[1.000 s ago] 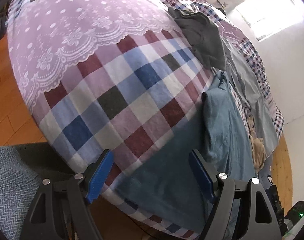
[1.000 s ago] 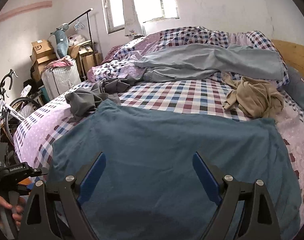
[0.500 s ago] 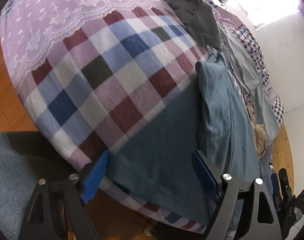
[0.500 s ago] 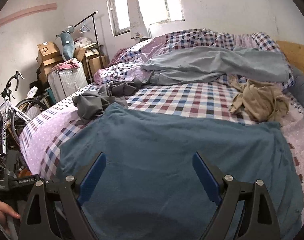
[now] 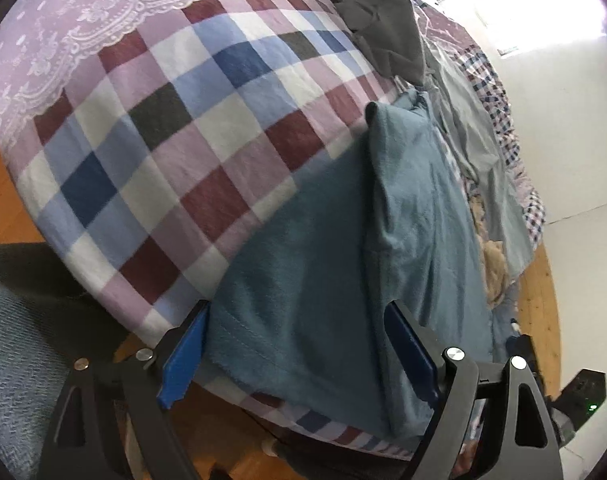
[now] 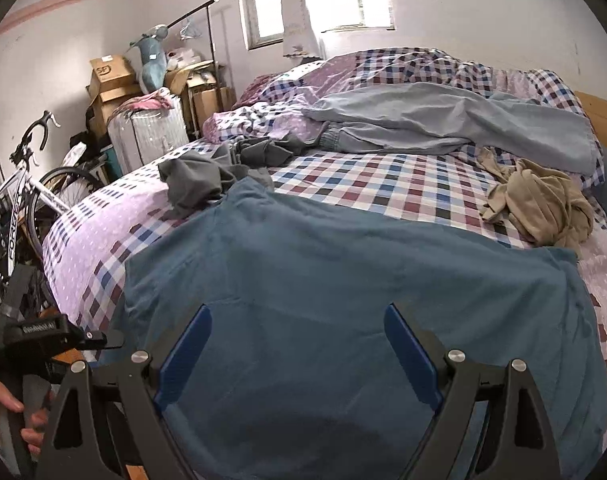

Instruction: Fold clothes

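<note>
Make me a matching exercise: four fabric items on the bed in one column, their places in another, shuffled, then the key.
Items:
1. teal shirt
2. dark grey garment
3. tan garment
4. light grey trousers

Places:
A. bunched at the bed's right side
B. stretched across the far end
C. spread flat at the near edge
D. crumpled by the shirt's far left corner

Pairs: 1-C, 2-D, 3-A, 4-B

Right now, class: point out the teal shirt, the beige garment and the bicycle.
teal shirt (image 6: 343,264): right wrist view, middle of its spread body.
beige garment (image 6: 543,204): right wrist view, crumpled centre.
bicycle (image 6: 17,196): right wrist view, white frame.
</note>
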The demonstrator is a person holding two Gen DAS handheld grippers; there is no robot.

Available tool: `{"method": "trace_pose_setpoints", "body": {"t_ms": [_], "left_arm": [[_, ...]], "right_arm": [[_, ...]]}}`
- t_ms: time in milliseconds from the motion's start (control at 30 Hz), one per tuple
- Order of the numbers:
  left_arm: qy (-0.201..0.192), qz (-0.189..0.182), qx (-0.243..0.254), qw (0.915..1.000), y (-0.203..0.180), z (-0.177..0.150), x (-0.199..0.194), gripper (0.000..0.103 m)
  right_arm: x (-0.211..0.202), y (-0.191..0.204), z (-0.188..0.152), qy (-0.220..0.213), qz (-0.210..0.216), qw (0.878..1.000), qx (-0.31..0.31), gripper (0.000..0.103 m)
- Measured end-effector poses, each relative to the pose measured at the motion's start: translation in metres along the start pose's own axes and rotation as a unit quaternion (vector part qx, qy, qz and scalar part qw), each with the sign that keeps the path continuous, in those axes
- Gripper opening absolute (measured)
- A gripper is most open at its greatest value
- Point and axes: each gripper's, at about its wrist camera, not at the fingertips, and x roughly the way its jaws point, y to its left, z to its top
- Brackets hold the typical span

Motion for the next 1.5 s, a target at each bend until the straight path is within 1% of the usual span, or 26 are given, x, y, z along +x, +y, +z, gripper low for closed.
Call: {"method": "trace_pose_setpoints", "body": {"t_ms": [100,200,367,400,500,600,700,767,800,867,900,967,1033,1100,1133,1200,1233,1300,1333,1400,1500], "left_arm": [[0.017,-0.037,-0.002,0.9992,-0.005,-0.003,0.003,0.088],[0.034,-0.051,0.007,0.9981,-0.012,-0.009,0.007,0.088],[0.069,-0.081,0.002,0.9943,-0.016,-0.019,0.017,0.088],[0.077,-0.091,-0.003,0.9929,-0.016,-0.021,0.019,0.088],[0.085,-0.101,-0.004,0.9912,-0.018,-0.025,0.021,0.088],[0.091,-0.113,-0.011,0.9894,-0.018,-0.025,0.022,0.088],[0.097,-0.119,-0.021,0.9879,-0.017,-0.025,0.024,0.088],[0.086,-0.106,-0.019,0.9905,-0.017,-0.022,0.022,0.088],[0.069,-0.091,-0.013,0.9934,-0.018,-0.020,0.017,0.088],[0.032,-0.075,-0.008,0.9967,-0.015,-0.016,0.005,0.088],[0.019,-0.071,-0.010,0.9973,-0.014,-0.014,0.000,0.088],[0.004,-0.068,-0.015,0.9976,-0.010,-0.011,-0.006,0.088],[-0.012,-0.060,-0.016,0.9980,-0.007,-0.009,-0.013,0.086],[-0.024,-0.052,-0.017,0.9982,-0.006,-0.007,-0.016,0.078],[-0.029,-0.048,-0.018,0.9983,-0.005,-0.007,-0.018,0.076],[-0.032,-0.044,-0.025,0.9982,-0.001,-0.006,-0.020,0.068],[-0.033,-0.043,-0.029,0.9981,0.002,-0.005,-0.020,0.067],[-0.033,-0.044,-0.036,0.9978,0.006,-0.004,-0.021,0.057],[-0.036,-0.045,-0.038,0.9976,0.007,-0.004,-0.022,0.054],[-0.040,-0.052,-0.039,0.9970,0.006,-0.003,-0.022,0.045],[-0.043,-0.079,-0.032,0.9954,-0.001,-0.003,-0.025,0.045]], "right_arm": [[0.002,0.008,-0.001,-0.001,0.018,1.000,-0.014,0.091],[0.002,0.021,-0.002,-0.007,0.031,0.999,-0.039,0.091],[0.005,0.041,-0.006,-0.015,0.028,0.996,-0.087,0.091],[0.006,0.042,-0.006,-0.014,0.027,0.996,-0.088,0.091],[0.009,0.043,-0.007,-0.013,0.026,0.996,-0.086,0.091],[0.012,0.038,-0.006,-0.011,0.011,0.997,-0.071,0.091],[0.014,0.031,-0.005,-0.004,0.010,0.999,-0.053,0.091],[0.017,0.028,-0.004,0.005,0.015,0.999,-0.043,0.091],[0.018,0.027,-0.004,0.008,0.014,0.999,-0.041,0.091],[0.016,0.028,-0.005,0.006,0.007,0.999,-0.045,0.091],[0.015,0.028,-0.005,0.004,0.003,0.999,-0.049,0.091],[0.013,0.029,-0.004,0.000,-0.002,0.999,-0.054,0.091],[0.012,0.029,-0.003,-0.002,-0.006,0.999,-0.054,0.091],[0.012,0.029,-0.003,-0.002,-0.010,0.998,-0.054,0.091],[0.011,0.029,-0.003,-0.002,-0.010,0.998,-0.055,0.091],[0.011,0.029,-0.002,-0.001,-0.011,0.998,-0.056,0.091],[0.011,0.029,-0.002,0.002,-0.012,0.998,-0.056,0.091],[0.012,0.029,-0.002,0.004,-0.011,0.998,-0.055,0.091],[0.012,0.029,-0.002,0.004,-0.010,0.998,-0.056,0.091],[0.012,0.030,-0.003,0.005,-0.009,0.998,-0.057,0.091],[0.012,0.031,-0.004,0.008,-0.006,0.998,-0.059,0.090]]}}
